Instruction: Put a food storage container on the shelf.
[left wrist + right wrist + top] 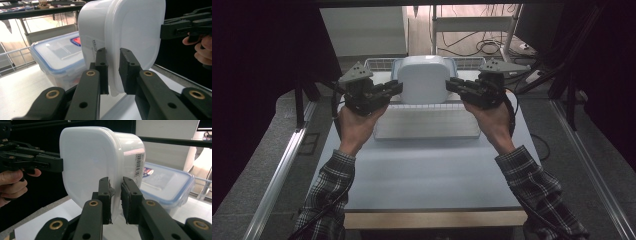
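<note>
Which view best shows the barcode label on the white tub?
The right gripper view: the barcode label faces that camera on the side wall of the white tub. The left gripper view shows the tub's opposite side, with faint lettering instead. The high view shows the tub's upper face, too small for labels.

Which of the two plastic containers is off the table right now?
The plain white container, pinched at opposite rims by both grippers. The blue-rimmed clear container with the clip lid sits behind it.
</note>
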`<state>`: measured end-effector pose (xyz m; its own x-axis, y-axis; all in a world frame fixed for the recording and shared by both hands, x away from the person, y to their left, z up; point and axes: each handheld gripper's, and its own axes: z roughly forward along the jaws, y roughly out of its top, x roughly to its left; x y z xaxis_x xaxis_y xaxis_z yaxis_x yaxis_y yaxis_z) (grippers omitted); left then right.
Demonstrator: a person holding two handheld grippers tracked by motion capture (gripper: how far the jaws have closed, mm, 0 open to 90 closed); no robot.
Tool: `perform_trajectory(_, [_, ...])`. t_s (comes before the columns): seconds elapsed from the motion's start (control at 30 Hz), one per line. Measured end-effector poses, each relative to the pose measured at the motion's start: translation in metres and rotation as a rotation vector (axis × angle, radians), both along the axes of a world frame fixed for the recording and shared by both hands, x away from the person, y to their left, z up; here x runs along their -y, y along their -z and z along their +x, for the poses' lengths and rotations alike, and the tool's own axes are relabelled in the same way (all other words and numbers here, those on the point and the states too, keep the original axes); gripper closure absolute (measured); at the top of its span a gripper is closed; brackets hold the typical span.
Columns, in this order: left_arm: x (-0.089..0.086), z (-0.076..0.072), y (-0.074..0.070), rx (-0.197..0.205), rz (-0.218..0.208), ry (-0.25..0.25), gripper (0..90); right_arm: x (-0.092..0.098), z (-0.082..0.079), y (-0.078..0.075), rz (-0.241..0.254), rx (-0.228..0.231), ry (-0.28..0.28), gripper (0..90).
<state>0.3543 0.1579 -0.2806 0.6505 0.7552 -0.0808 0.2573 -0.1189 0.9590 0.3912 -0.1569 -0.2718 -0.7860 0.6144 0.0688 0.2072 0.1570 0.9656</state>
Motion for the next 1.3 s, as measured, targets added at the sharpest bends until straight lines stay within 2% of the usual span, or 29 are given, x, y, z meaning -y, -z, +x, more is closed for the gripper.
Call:
perform_trajectory(0.17, [-0.001,0.008,-0.012,0.001,0.009,-0.003,78.8,-0.002,0.009,-0.01,0.01,-0.003,0.003,78.0])
perform_trajectory(0.37, [0.0,0.022,-0.021,-0.006,-0.007,-0.01,78.7,-0.005,0.021,-0.021,0.005,0.0,0.022,77.7])
perform_trajectory(0.53, [0.0,0.035,-0.02,-0.029,-0.011,-0.012,78.7,-0.006,0.032,-0.025,-0.013,-0.007,0.038,77.5])
perform_trajectory(0.83, [0.0,0.052,-0.012,-0.068,-0.035,-0.011,75.3,-0.007,0.046,-0.022,-0.002,-0.04,0.048,76.2])
perform_trajectory(0.97, [0.002,0.055,-0.013,-0.066,-0.041,-0.013,71.8,-0.009,0.049,-0.021,-0.003,-0.049,0.053,74.4])
perform_trajectory(1.17, [0.006,0.06,-0.016,-0.05,-0.021,-0.023,66.8,-0.01,0.055,-0.021,-0.011,-0.051,0.067,71.6])
perform_trajectory(1.3, [0.008,0.063,-0.016,-0.043,-0.028,-0.038,66.3,-0.013,0.058,-0.022,-0.022,-0.052,0.091,68.0])
